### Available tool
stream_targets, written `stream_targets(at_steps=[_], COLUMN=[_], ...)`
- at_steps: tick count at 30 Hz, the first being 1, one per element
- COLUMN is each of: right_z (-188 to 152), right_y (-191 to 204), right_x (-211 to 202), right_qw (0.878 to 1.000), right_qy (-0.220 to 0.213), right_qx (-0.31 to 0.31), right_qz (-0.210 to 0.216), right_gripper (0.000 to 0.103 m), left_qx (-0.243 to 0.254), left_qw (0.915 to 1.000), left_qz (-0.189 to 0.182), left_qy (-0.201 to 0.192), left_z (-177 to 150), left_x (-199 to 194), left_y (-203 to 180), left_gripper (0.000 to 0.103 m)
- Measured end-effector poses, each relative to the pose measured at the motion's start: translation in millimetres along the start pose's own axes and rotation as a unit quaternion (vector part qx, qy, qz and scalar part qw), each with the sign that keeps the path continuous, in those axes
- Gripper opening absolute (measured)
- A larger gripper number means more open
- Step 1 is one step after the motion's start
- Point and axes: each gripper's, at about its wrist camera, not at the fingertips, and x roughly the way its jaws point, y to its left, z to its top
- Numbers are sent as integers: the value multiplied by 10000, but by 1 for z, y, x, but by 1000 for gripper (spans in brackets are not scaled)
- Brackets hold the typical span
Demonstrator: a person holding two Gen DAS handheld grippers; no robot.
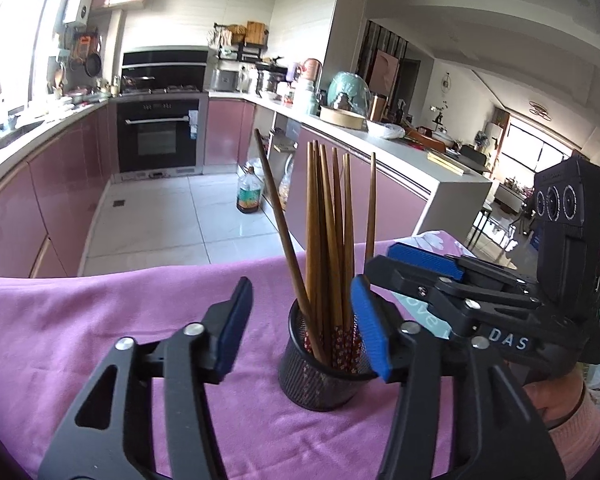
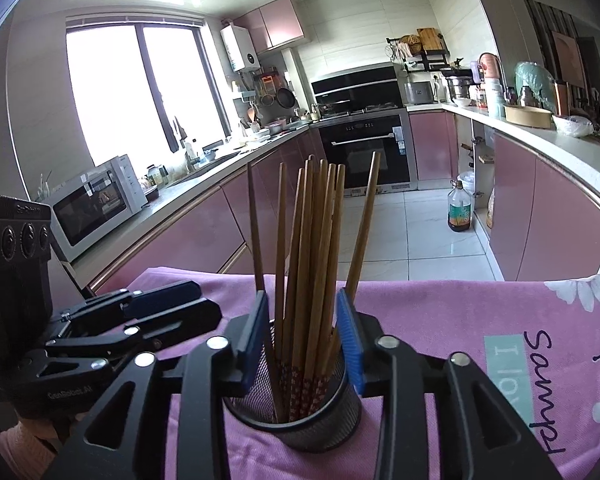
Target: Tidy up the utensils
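flanking chopsticks (image 2: 312,264) in mesh cup (image 2: 300,408), both fingers (image 2: 255,344) parted

Daylight floods both fisheye views. The window (image 2: 139,92) at ten o'clock in the right wrist view is blown out white. Straight lines bow toward the edges, and dark vignetting rings the corners. Focus stays fairly sharp, shadows soft.
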Motion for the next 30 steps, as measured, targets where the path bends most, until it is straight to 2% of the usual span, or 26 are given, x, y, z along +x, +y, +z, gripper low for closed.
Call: stream_targets(at_steps=[3, 5, 7, 8, 11, 13, 19, 27, 30], right_z=[-5, -6, -8, -10, -17, -26, -53, -78, -85], right_y=[4, 5, 6, 6, 10, 15, 36, 62, 66], right_x=[-11, -17, -27, -31, -39, -43, -49, -67, -68], right_qw=[9999, 9998, 9996, 9994, 9990, 9985, 9968, 9907, 9901], right_qy=[-80, -145, -241, -271, -332, -350, -389, -918, -969], right_qx=[-74, -80, -95, -104, -182, -255, -516, -701, -658], right_qz=[-36, -93, -147, -166, -257, -338, -460, -719, -773], right_gripper=[50, 61, 74, 76, 86, 97, 97, 97, 97], left_qx=[22, 13, 37, 50, 42, 20, -118, -304, -324], left_qw=[9998, 9993, 9982, 9976, 9962, 9950, 9909, 9829, 9791], left_qz=[134, 257, 425, 517, 695, 817, 1135, 1508, 1607], left_qy=[-152, -268, -415, -454, -526, -577, -715, -1007, -1203], left_z=[-5, -9, -14, -16, -24, -33, -58, -88, -92], left_x=[-12, -21, -31, -36, -49, -60, -88, -120, -132], left_y=[0, 0, 2, 2, 6, 8, 12, 13, 11], left_gripper=[68, 89, 94, 98, 98, 98, 98, 98, 98])
